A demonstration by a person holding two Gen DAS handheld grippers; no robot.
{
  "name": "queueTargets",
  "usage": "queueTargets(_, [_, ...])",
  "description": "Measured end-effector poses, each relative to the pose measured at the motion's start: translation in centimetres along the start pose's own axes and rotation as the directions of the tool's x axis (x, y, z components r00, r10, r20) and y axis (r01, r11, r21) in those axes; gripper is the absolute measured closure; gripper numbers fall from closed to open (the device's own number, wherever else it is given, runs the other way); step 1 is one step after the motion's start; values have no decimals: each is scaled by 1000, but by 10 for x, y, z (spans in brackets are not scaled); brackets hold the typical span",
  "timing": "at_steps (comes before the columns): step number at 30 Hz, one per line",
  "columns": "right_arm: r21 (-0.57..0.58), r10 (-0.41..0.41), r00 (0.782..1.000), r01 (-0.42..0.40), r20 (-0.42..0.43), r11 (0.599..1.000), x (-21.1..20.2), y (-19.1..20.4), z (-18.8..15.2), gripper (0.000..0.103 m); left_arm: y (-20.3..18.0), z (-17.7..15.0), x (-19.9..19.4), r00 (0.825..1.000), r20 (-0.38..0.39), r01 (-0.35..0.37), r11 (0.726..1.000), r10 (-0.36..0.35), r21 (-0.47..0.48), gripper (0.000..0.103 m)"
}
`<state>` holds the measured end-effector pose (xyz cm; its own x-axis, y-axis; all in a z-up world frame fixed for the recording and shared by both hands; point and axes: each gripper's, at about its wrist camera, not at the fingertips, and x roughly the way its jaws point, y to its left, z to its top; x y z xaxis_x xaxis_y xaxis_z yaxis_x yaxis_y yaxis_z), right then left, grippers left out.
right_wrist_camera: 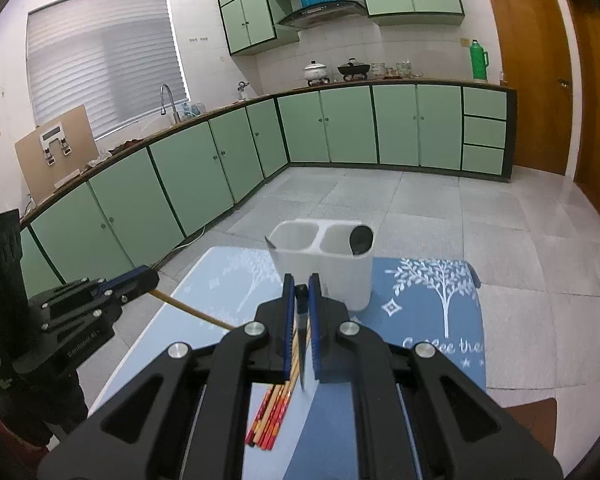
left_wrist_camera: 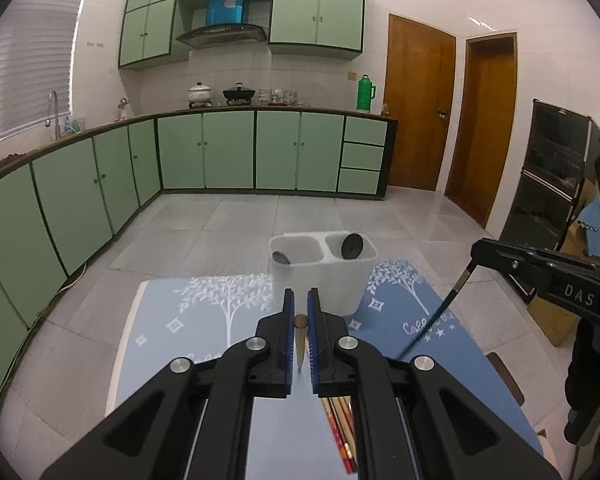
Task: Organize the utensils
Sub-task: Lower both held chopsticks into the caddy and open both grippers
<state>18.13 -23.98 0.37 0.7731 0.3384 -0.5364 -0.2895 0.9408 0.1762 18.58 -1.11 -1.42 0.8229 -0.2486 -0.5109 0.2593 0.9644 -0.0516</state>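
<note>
While both tongs hang over the blue mat, readings run left to right.

Left gripper [left_wrist_camera: 301, 312]: jaws narrow, closed on a wooden chopstick [left_wrist_camera: 301, 340]; its round butt end shows between the blue pads. In the right wrist view the stick runs out of this gripper [right_wrist_camera: 150, 280] as a long tan rod [right_wrist_camera: 192, 308] slanting down toward the mat.

Chopstick bundle [right_wrist_camera: 270, 416]: red and orange sticks lying together on the mat, near edge, just left of centre; also seen under the left gripper's body [left_wrist_camera: 342, 432].

Mat [right_wrist_camera: 428, 312]: blue with white tree print, covers the table top.

Holder [left_wrist_camera: 324, 276]: white, two compartments, upright at the far end of the mat. Left compartment: one dark spoon bowl [left_wrist_camera: 281, 258] at the rim. Right compartment: one dark round spoon bowl [left_wrist_camera: 351, 246] leaning on the wall.

Right gripper [right_wrist_camera: 301, 304]: jaws narrow, closed on a black chopstick [right_wrist_camera: 301, 340], tip pointing down toward the mat. In the left wrist view this stick [left_wrist_camera: 436, 316] slants from the right gripper [left_wrist_camera: 476, 250].
</note>
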Motion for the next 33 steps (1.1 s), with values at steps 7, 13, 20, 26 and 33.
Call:
queueTargets(7, [-19,3,1000,-3,17,1000,3,-3,19,97,-4,10,8,1000,10,8,1000,-9,13,97])
queueTargets(13, [-20,11,999,-10,48,1000,-1,-7,37,97,0,20,9,999,31,18,1000,-18,1,97])
queueTargets(20, [-29,7,991,-3,132,1000,-14,-14,79,97,-2,58,-15,986,162,29,1000,-30,10,97])
queueTargets(26, [-45,-8,975,18,221,999,-10,-19,125,97,-8,108,-16,960,279,28,999,-32,16,97])
queueTargets(33, [-37,-26,972,36,236,999,24,-33,146,97,-8,129,37,958,286,23,1000,-24,5,97])
